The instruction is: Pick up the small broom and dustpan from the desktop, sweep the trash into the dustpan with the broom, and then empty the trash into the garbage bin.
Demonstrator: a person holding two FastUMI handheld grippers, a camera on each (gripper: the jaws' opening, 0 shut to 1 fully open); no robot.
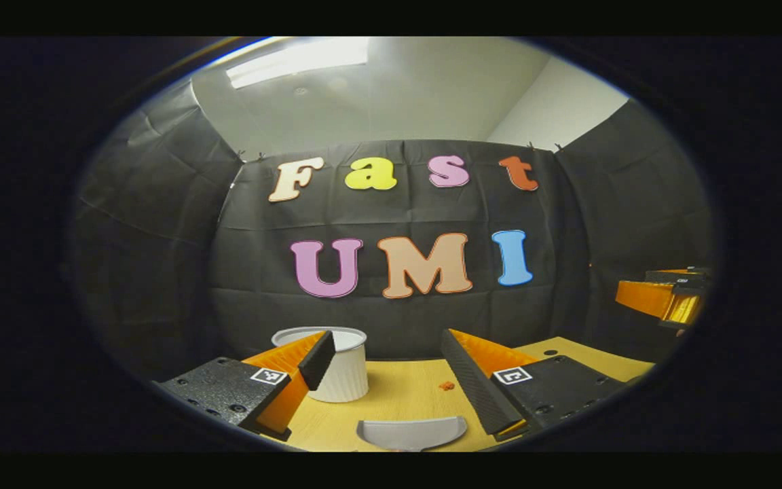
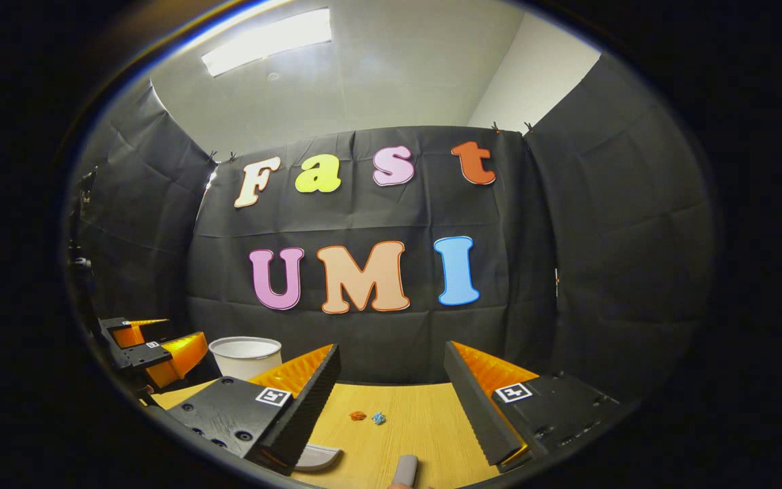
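Just below left hand-held gripper [image 1: 391,370]: dustpan [image 1: 410,433].

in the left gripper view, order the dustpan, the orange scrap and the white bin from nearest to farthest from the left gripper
1. Grey dustpan: on the desk low between the left gripper fingers.
2. Orange scrap: mid-desk, right of centre.
3. White ribbed bin: at the back left, by the wall.

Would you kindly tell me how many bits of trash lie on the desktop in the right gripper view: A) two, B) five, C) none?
A: an orange scrap and a blue scrap lie side by side on the desktop, ahead of the open right tongs.
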